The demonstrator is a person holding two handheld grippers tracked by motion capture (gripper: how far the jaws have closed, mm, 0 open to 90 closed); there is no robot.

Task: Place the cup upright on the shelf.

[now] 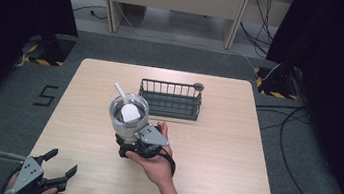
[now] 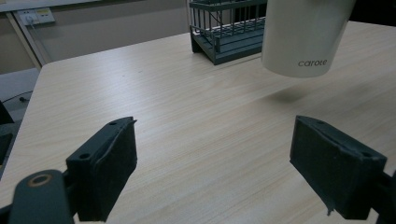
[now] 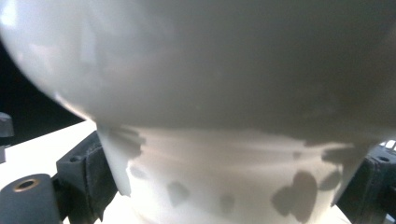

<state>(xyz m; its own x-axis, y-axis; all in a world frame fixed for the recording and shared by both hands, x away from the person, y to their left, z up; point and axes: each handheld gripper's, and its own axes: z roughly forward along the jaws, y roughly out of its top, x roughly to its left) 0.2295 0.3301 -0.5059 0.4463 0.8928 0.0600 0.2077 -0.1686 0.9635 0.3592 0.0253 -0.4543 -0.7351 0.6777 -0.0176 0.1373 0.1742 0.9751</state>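
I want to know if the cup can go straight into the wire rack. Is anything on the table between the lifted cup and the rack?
Nothing visible does. The right gripper holds the cup off the table, and bare tabletop lies between it and the rack.

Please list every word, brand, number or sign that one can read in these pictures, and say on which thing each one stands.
"carote": in dark letters low on the side of the white tumbler, which the right gripper holds above the table.
"5": a dark mark on the grey floor left of the table.
The wall sockets carry no readable text.
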